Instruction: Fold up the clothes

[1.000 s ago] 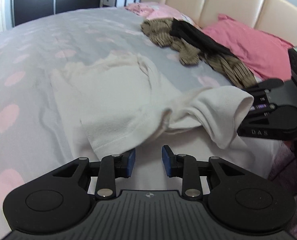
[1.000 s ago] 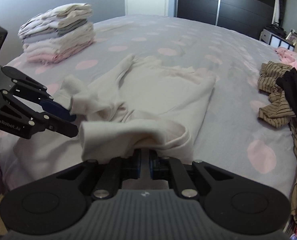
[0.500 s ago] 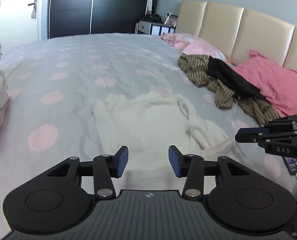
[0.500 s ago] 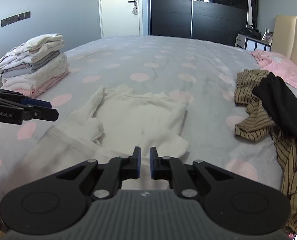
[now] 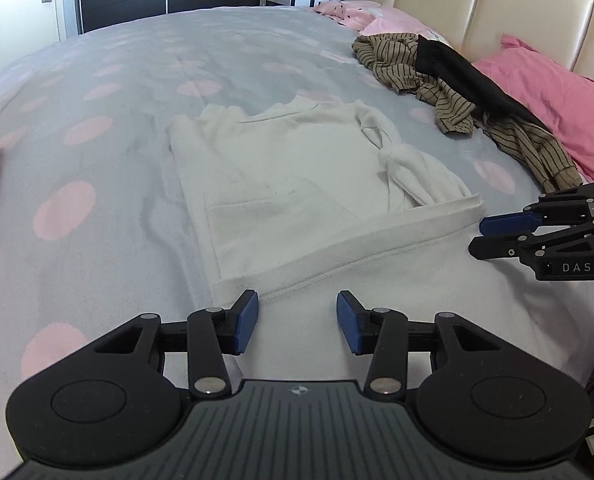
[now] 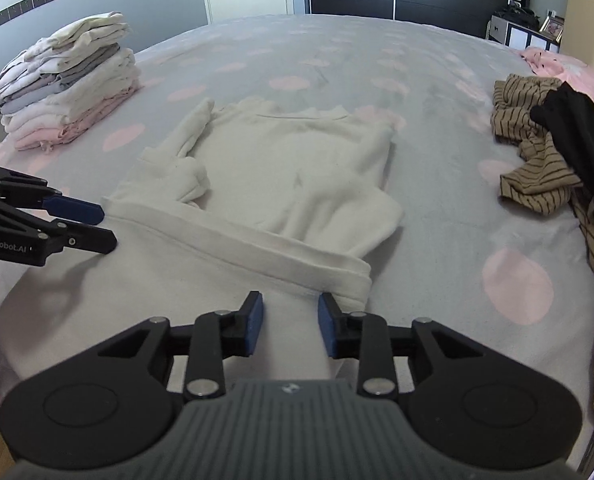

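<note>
A cream sweatshirt lies flat on the grey, pink-dotted bed, collar at the far end, both sleeves bunched on its body. Its ribbed hem band runs across just ahead of both grippers. My left gripper is open above the cream cloth at the hem's left corner, with nothing between its pads. My right gripper hovers at the hem's right corner; its jaws are opening and the pads press on nothing. Each gripper also shows in the other's view: the right gripper and the left gripper.
A stack of folded clothes sits at the bed's far left. A brown striped garment with a black one on it lies to the right, near a pink pillow and the beige headboard. Dark wardrobe doors stand beyond the bed.
A second ago the right gripper was shut on the lifted sweatshirt. The garment now lies spread flat, the right jaws have parted, the left jaws are wider, and both grippers have sunk toward the hem.
</note>
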### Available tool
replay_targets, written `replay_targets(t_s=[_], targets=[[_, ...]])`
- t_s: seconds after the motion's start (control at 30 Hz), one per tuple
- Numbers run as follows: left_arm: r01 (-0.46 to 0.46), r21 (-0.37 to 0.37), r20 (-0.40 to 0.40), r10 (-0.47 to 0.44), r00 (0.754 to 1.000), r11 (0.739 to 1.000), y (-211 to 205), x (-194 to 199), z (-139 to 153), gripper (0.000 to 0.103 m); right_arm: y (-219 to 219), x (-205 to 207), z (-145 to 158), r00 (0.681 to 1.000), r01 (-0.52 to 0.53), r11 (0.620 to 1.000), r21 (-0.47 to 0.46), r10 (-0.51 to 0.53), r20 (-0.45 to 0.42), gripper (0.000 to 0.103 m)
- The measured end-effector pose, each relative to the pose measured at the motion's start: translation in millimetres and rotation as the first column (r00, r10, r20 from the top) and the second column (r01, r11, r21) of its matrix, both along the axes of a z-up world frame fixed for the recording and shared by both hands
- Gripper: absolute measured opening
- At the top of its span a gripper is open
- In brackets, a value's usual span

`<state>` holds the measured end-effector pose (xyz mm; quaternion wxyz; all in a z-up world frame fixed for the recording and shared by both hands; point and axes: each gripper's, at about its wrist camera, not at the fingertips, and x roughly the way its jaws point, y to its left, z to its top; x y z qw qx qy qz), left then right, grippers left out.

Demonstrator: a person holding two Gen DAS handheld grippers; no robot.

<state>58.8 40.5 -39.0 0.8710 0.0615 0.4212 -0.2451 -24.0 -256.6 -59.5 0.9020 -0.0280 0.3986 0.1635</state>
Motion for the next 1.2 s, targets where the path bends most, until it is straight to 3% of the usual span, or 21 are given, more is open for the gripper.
replay_targets(t_s=[0.17, 0.37, 0.47, 0.57, 0.83, 0.93, 0.97, 1.07, 1.13, 1.2], targets=[[-0.014, -0.031, 0.029, 0.015, 0.999, 0.999, 4, -1, 10, 0.042, -2, -2, 7, 1.0, 0.006, 1.0, 0.019, -0.006, 0.006, 0.034], [-0.07, -0.065, 0.037, 0.072, 0.997, 0.995, 19, 20, 26, 0.047, -30, 15, 25, 0.996, 0.092, 0.986, 0.142, -0.093, 0.002, 0.035], [-0.061, -0.067, 0.039, 0.064, 0.997, 0.996, 20, 41, 31, 0.047, -43, 41, 31, 0.993, 0.121, 0.978, 0.172, -0.118, -0.03, 0.035], [-0.088, -0.113, -0.018, 0.087, 0.996, 0.99, 23, 62, 25, 0.047, -54, 69, 28, 0.984, 0.175, 0.96, 0.217, -0.159, -0.085, 0.035], [-0.114, -0.147, -0.054, 0.107, 0.993, 0.983, 22, 85, 2, 0.045, -70, 117, -10, 0.951, 0.256, 0.913, 0.318, -0.179, -0.251, 0.037], [-0.093, -0.117, -0.014, 0.093, 0.996, 0.989, 16, 82, 5, 0.031, -67, 120, -7, 0.958, 0.247, 0.9, 0.359, -0.173, -0.227, 0.031], [-0.087, -0.117, -0.009, 0.087, 0.996, 0.989, 15, 81, 7, 0.031, -64, 120, -2, 0.964, 0.23, 0.909, 0.347, -0.164, -0.208, 0.025], [-0.088, -0.124, -0.008, 0.088, 0.996, 0.988, 16, 79, 10, 0.032, -57, 119, 10, 0.979, 0.175, 0.936, 0.305, -0.132, -0.158, 0.026], [-0.1, -0.129, -0.018, 0.098, 0.995, 0.987, 18, 77, 11, 0.04, -57, 115, 13, 0.98, 0.169, 0.939, 0.301, -0.127, -0.155, 0.04], [-0.106, -0.145, -0.027, 0.103, 0.994, 0.984, 22, 72, 13, 0.041, -60, 108, 14, 0.979, 0.171, 0.933, 0.316, -0.124, -0.163, 0.038]])
